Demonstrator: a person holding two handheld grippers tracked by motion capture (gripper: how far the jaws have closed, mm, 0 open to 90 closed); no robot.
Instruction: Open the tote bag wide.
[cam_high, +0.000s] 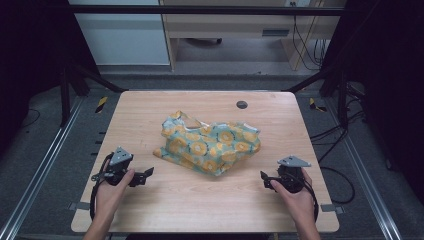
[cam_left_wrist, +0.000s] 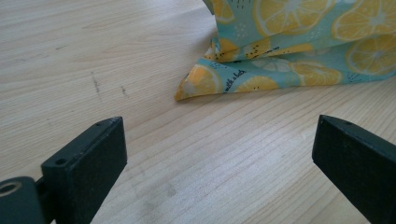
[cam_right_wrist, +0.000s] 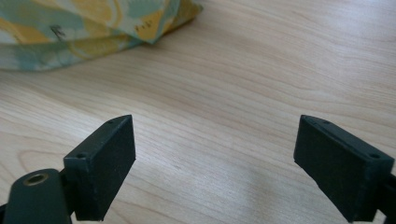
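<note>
We hold our left gripper (cam_high: 148, 173) and right gripper (cam_high: 263, 176) low at the near edge of the table (cam_high: 150, 205), both with jaws wide and nothing in them, ready to reach in. Farther out, in the middle, lies the lemon cloth (cam_high: 210, 144), crumpled in a heap, maybe a bag with handles.
</note>
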